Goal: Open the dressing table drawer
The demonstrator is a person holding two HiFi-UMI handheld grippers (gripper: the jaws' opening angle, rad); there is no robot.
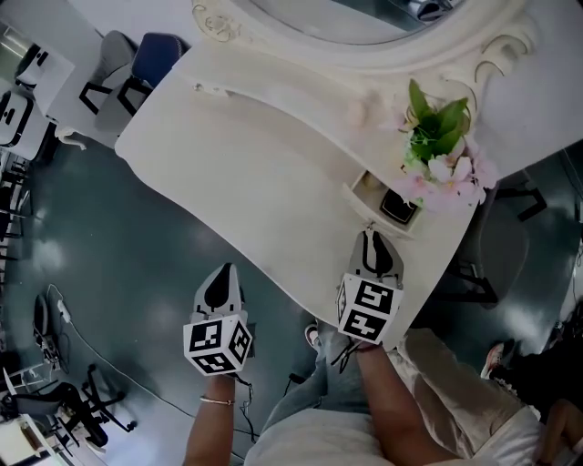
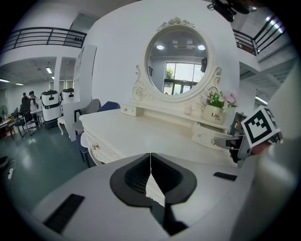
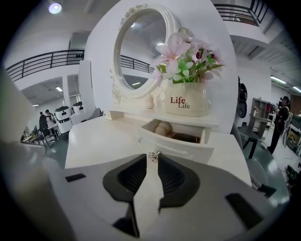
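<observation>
The small drawer (image 1: 363, 202) of the dressing table (image 1: 246, 155) stands pulled out. It sits under the low shelf at the back right of the tabletop, at about 4 o'clock from the round mirror (image 1: 355, 18). The flower pot (image 3: 186, 99) stands on the shelf right above it, at 12 o'clock in the right gripper view. A pale round thing (image 3: 163, 128) and something dark lie inside the open drawer; what they are cannot be told.

The right gripper (image 1: 369, 237) reaches over the tabletop with the drawer at its 12 o'clock. Its jaws stand a little apart, and their tips are closed on the small metal knob (image 3: 154, 156) in the middle of the drawer front (image 3: 183, 148).

The left gripper (image 1: 225, 271) hangs at about 9 o'clock from the right one, just off the table's front edge and over the dark floor (image 1: 137, 273), touching nothing. Its jaws are closed together with nothing between them. In its own view the table's front edge lies at 12 o'clock, and the right gripper and the open drawer show at 3 o'clock.
</observation>
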